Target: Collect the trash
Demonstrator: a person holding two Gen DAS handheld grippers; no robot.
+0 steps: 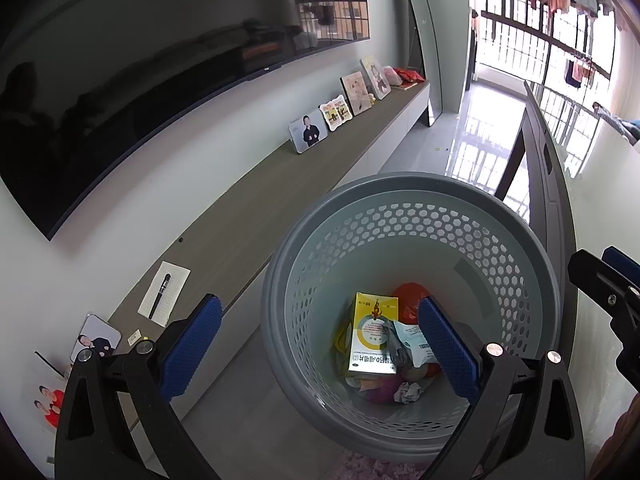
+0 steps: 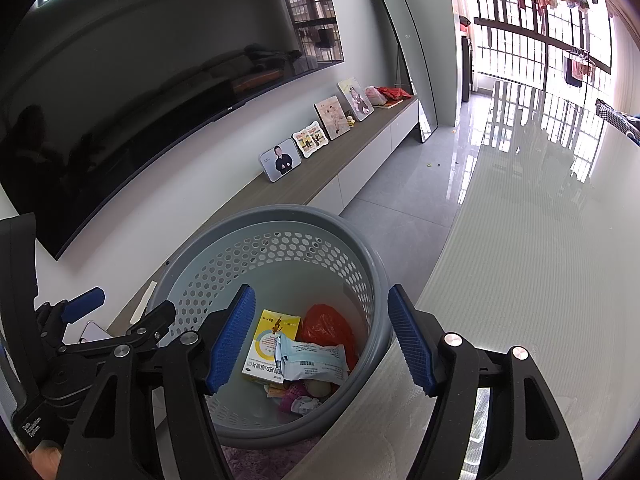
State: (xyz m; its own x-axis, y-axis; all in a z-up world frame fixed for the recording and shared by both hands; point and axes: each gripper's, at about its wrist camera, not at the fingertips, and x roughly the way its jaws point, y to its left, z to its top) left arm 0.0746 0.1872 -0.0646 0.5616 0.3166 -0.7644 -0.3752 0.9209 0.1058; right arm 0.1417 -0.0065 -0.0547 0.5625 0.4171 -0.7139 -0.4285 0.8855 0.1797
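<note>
A grey perforated trash basket (image 1: 400,188) stands on the floor, also in the right wrist view (image 2: 280,214). Inside lie a yellow and white medicine box (image 1: 370,336) (image 2: 272,344), a red plastic bag (image 1: 408,298) (image 2: 326,326), a pale blue packet (image 2: 312,364) and crumpled scraps (image 1: 408,392). My left gripper (image 1: 320,348) is open and empty above the basket's near left rim. My right gripper (image 2: 320,344) is open and empty above the basket's mouth. The left gripper also shows at the left in the right wrist view (image 2: 120,312).
A low TV cabinet (image 1: 280,176) with photo frames (image 1: 308,130) and a notepad with a pen (image 1: 164,294) runs along the wall under a large TV (image 1: 140,80). A white table (image 2: 540,240) is to the right. A pink rug (image 2: 260,460) lies under the basket.
</note>
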